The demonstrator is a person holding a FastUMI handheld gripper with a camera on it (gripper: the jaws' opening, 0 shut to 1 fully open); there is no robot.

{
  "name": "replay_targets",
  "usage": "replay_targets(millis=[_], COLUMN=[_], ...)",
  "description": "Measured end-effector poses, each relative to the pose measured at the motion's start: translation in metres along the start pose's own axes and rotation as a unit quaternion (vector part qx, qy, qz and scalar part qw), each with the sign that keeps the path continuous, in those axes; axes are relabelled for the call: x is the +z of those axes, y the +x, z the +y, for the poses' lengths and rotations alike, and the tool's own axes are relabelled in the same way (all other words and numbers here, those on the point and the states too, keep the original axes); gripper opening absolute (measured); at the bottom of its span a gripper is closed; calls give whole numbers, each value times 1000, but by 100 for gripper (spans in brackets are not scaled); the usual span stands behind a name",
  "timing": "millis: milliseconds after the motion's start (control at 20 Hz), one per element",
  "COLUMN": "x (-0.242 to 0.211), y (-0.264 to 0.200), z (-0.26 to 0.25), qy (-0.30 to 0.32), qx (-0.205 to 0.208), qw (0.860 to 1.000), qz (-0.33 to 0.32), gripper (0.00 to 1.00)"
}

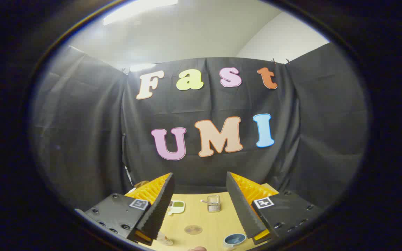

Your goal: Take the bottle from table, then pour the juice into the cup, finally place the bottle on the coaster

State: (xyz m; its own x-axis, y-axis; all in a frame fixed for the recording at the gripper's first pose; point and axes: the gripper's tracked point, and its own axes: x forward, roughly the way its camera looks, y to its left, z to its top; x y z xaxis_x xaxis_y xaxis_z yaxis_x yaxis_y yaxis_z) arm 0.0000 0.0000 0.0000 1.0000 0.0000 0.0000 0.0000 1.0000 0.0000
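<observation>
My gripper (200,175) is held high above the wooden table (204,216) and stands open, with nothing between its fingers. Far below, between the fingers, a small clear cup (213,203) stands near the table's back. A flat round coaster (193,229) lies closer to me, in the middle of the table. A pale, partly hidden object (165,239) pokes out by the base of the left finger; I cannot tell whether it is the bottle. A small pinkish rounded thing (197,248) shows at the table's near edge.
A white dish with something greenish (177,206) sits left of the cup, beside the left finger. A small blue round bowl (235,239) lies near the right finger's base. Black cloth walls close the booth behind and at both sides.
</observation>
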Motion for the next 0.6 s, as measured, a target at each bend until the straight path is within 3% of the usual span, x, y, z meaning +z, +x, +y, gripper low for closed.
replay_targets(millis=[600], x=[-21], y=[7], z=[13], qy=[-4], qx=[27], qw=[999], qz=[20], gripper=[94])
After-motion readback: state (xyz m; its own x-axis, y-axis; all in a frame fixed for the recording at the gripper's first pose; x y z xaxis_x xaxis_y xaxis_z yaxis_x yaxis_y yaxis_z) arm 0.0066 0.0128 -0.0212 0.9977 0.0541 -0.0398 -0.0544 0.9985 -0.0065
